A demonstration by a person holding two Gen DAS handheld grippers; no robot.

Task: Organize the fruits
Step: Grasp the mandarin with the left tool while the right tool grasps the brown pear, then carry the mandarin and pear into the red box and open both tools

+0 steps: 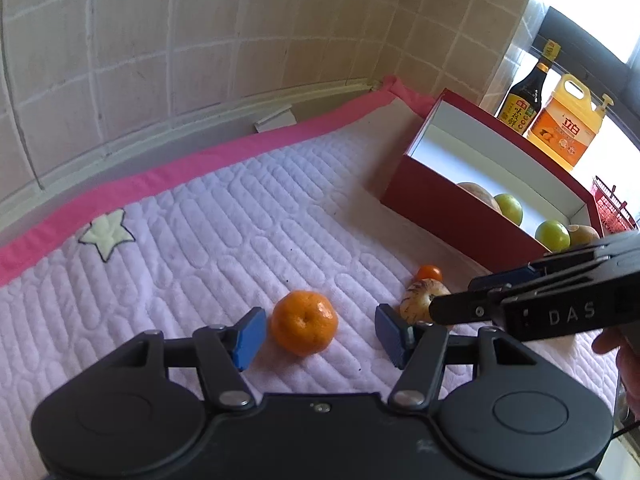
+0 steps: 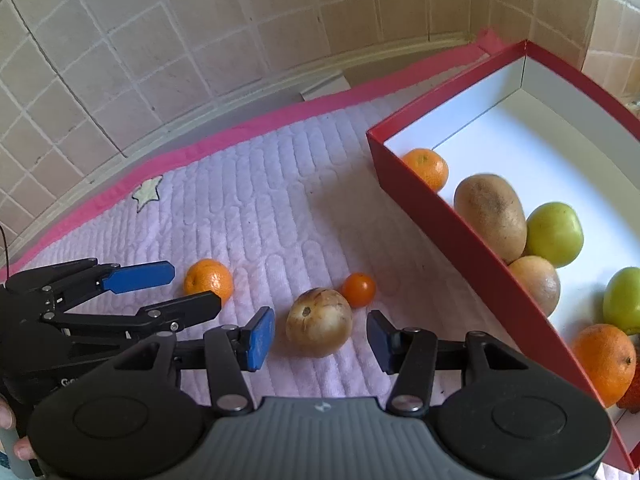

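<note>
Quilted lilac mat with pink border and star patch lying under beige tiled wall; soy sauce bottle and orange detergent jug standing beside window.

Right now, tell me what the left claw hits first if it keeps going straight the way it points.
Most likely the tangerine on the quilted mat: it lies just ahead of the left claw, between its open fingers, untouched. Depth is hard to judge.

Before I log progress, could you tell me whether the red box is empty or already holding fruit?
Holding fruit. The right wrist view shows the red box containing oranges, green fruits and brown fruits along its near wall.
</note>
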